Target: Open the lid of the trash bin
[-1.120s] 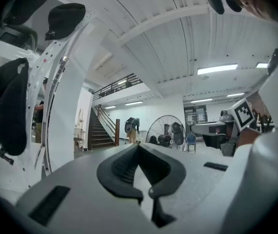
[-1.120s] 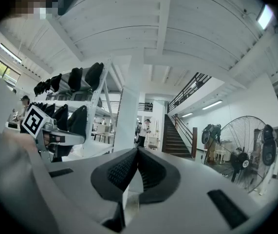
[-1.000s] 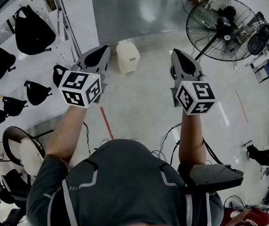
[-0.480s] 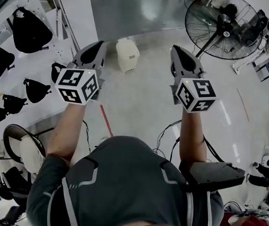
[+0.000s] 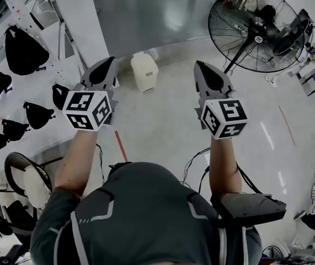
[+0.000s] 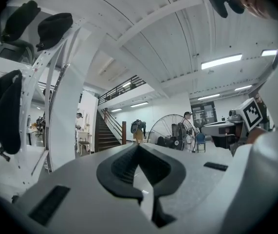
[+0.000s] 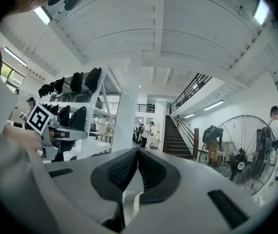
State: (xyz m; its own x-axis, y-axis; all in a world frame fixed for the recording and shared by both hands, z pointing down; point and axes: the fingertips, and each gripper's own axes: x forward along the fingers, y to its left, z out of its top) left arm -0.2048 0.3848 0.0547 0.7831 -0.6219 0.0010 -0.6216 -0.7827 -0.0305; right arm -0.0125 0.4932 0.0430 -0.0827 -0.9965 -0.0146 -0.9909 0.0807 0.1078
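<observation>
A small cream trash bin [image 5: 144,72] with its lid down stands on the pale floor ahead of me, between the two grippers and farther off. My left gripper [image 5: 111,59] is held level to the bin's left, jaws shut and empty. My right gripper [image 5: 197,64] is level to the bin's right, also shut with nothing in it. In the left gripper view the closed jaws [image 6: 138,146] point at a distant hall; in the right gripper view the closed jaws [image 7: 138,150] point toward a staircase. The bin does not show clearly in either gripper view.
A large standing fan [image 5: 254,29] is at the right, ahead of the right gripper. A white rack [image 5: 33,65] hung with black bags runs along the left. Cables [image 5: 193,164] lie on the floor near my feet. People stand far off by the staircase [image 7: 178,141].
Both grippers have moved forward across the floor, still shut. In the head view the bin and the fan have shifted left and sit nearer to the grippers.
</observation>
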